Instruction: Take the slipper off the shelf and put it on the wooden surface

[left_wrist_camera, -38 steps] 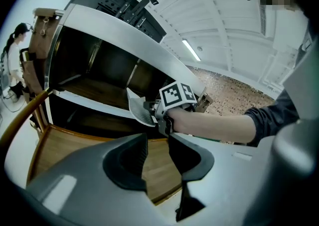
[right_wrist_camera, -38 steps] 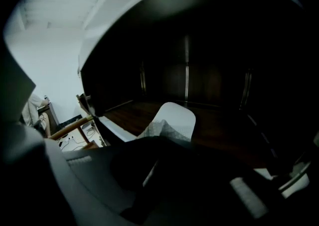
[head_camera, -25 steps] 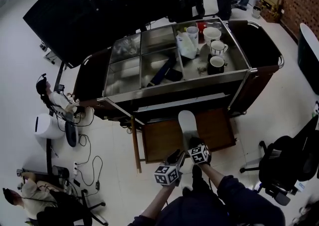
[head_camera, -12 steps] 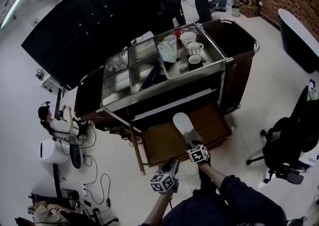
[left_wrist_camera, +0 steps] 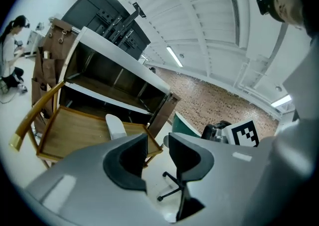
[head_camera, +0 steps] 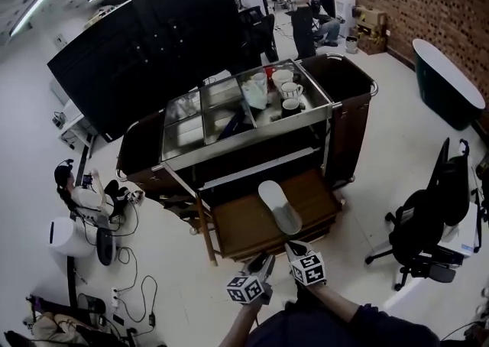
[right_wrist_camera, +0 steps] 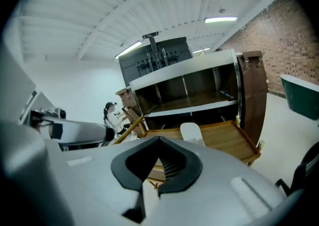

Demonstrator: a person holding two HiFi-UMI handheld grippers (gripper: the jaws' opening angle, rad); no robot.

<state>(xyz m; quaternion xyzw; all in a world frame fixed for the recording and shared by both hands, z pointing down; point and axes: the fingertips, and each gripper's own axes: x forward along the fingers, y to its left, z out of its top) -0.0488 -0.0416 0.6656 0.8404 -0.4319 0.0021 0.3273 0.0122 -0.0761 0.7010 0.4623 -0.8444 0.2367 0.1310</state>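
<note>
A pale grey slipper [head_camera: 279, 206] lies flat on the pull-out wooden surface [head_camera: 244, 227] below the cart's dark shelf [head_camera: 252, 166]. Nothing grips it. Both grippers hover over the floor in front of the wood, clear of the slipper. My right gripper [head_camera: 294, 249] is shut and empty, a short way from the slipper's near end. My left gripper [head_camera: 260, 265] stands beside it, its jaws slightly apart with nothing between them. The slipper [left_wrist_camera: 116, 126] shows beyond the left gripper [left_wrist_camera: 158, 153] in its view, and again as the slipper [right_wrist_camera: 192, 133] on the wooden surface [right_wrist_camera: 227, 138] beyond the right gripper [right_wrist_camera: 158, 163].
The cart's metal top [head_camera: 229, 120] holds cups [head_camera: 289, 92] and a bag. An office chair [head_camera: 420, 223] stands at the right, with a dark green tub [head_camera: 451, 82] beyond it. A seated person [head_camera: 84, 192] and cables [head_camera: 130, 284] are at the left. A wooden rail [head_camera: 202, 227] edges the tray.
The right gripper was at the slipper's near end; it has drawn back toward me and the slipper stays on the wood. The left gripper has drawn back too, and the head view now looks further out.
</note>
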